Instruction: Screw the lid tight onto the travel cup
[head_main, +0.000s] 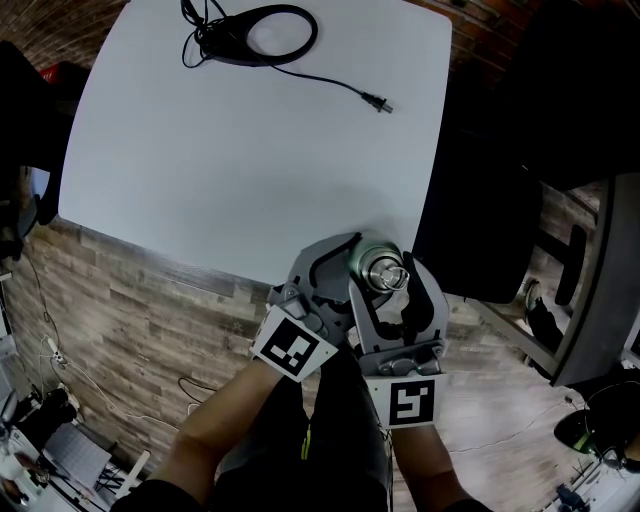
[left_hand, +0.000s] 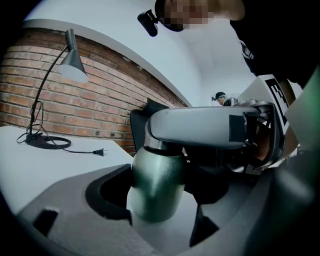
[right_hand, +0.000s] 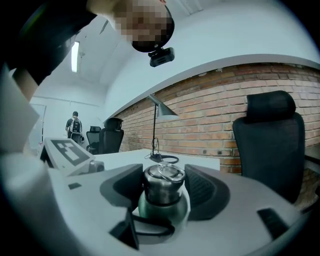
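Note:
The green travel cup (head_main: 354, 260) is held off the table's near edge, between both grippers. My left gripper (head_main: 345, 265) is shut on its body (left_hand: 157, 185), a pad against each side. On top sits the steel lid (head_main: 384, 270) with a wire ring. My right gripper (head_main: 388, 273) is shut on the lid (right_hand: 162, 181), which fills the gap between its two dark pads above the cup's green shoulder (right_hand: 165, 209). In the left gripper view one right-gripper finger (left_hand: 200, 125) crosses over the cup's top and hides the lid.
The white table (head_main: 250, 150) carries a desk lamp's round base (head_main: 265, 30), its cord and plug (head_main: 378, 102) at the far side. A black office chair (head_main: 480, 200) stands right of the table. Wooden floor lies below. A brick wall (left_hand: 100, 100) is behind.

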